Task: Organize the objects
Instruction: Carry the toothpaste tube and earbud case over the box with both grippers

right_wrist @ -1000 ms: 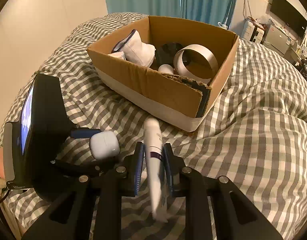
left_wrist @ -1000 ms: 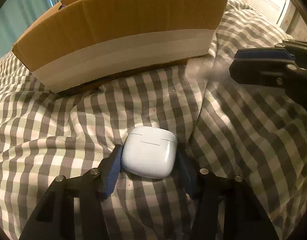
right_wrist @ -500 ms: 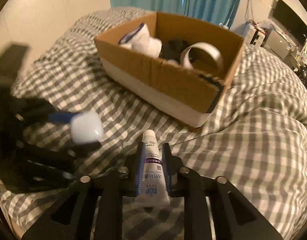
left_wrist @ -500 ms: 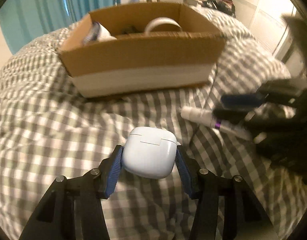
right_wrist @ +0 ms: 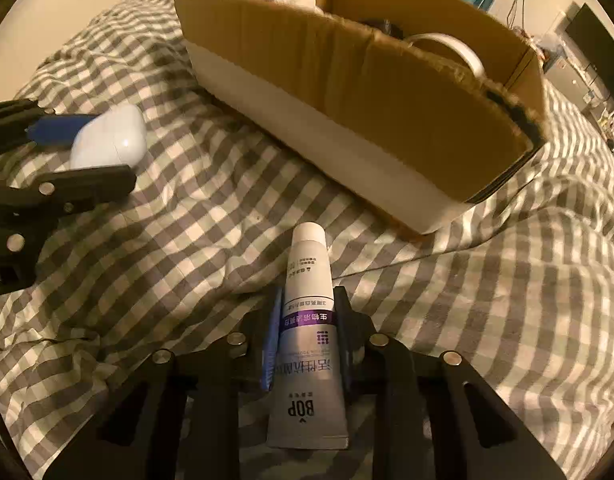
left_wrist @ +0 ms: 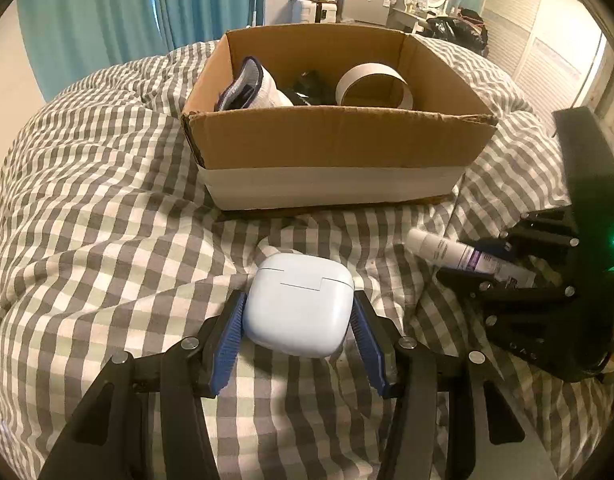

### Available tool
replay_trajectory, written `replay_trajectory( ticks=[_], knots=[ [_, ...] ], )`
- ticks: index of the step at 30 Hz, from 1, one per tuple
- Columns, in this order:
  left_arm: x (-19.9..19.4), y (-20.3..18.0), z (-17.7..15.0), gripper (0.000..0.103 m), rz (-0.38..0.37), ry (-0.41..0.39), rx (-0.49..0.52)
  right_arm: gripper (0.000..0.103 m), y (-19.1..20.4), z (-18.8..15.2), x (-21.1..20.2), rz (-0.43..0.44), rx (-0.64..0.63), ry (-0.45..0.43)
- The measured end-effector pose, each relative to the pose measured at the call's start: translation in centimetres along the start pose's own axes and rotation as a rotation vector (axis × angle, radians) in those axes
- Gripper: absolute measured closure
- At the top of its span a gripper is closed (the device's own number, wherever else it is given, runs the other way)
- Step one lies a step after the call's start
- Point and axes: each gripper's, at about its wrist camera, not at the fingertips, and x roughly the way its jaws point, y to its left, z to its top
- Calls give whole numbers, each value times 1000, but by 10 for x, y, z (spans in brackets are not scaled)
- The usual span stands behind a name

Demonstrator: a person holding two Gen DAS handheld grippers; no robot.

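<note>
Here, beyond both claws, a gingham bedspread in grey and white lies rumpled and soft under everything. On it, ahead of the left claw and up to the right of the right claw, sits an open cardboard box, brown corrugated walls with a pale band along the bottom. Inside it are a folded white cloth with a dark edge, a wide roll of tape standing on its rim, and something dark between them that I cannot make out.

The tube, white plastic with a purple stripe and a round cap, lies lengthwise between the right claw's blue pads, cap pointing toward the box; the jaws are narrow and pinch its flat body.

The earbud case, a smooth, glossy, pale blue rounded square with a lid seam, is clamped at its sides by the left claw, jaws about half spread, tilted steeply down over the bedspread.
</note>
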Motion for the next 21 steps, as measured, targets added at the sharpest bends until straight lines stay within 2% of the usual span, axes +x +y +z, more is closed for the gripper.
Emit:
replay_trajectory(
  ticks=[5,10,17,21],
  knots=[
    [-19,1,1,49,31,-42,0,79,4,-2,-28,-40,-1,-75],
    [-51,1,7,49,37,-110,9,79,14,1,-75,-59,-1,-176],
    [-102,-2,33,49,41,-224,25,79,21,21,-140,-103,-11,-317],
    [-117,-1,54,49,46,-286,-29,79,20,31,-166,-126,-4,-382]
  ],
)
